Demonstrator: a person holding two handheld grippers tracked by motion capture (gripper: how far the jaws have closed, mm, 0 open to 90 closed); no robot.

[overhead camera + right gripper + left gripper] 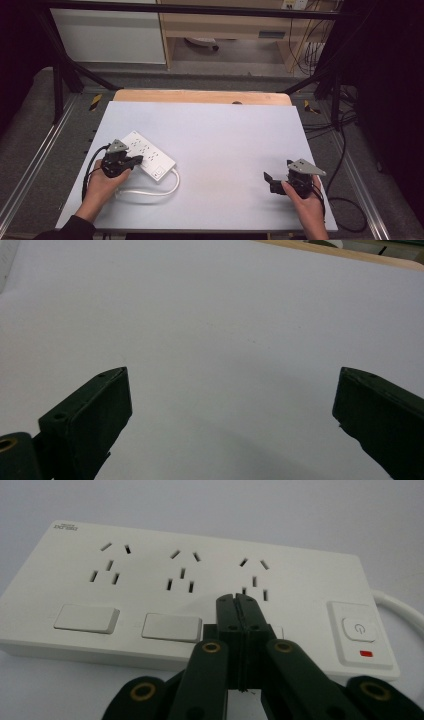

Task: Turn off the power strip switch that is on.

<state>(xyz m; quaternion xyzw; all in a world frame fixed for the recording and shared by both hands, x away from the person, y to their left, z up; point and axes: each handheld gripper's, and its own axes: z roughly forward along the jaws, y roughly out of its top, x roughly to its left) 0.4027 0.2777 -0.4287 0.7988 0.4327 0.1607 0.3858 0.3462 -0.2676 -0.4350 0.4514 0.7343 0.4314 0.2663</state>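
Left gripper view: left gripper point(239, 600) jaws pressed together, nothing between, tips over the near edge of the white power strip point(150, 587), beside its third switch; contact unclear. Right gripper point(230, 390) jaws spread wide, empty, above bare white table point(225, 135), well apart from the strip.

White rectangular plastic power strip point(200, 590): smooth, faintly glossy casing.
Pale grey table sheet point(225, 135): matt, smooth.
Light wooden board edge point(200, 96), twelve o'clock: smooth.
Black left gripper point(236, 600): matt plastic, brass-coloured rivets.
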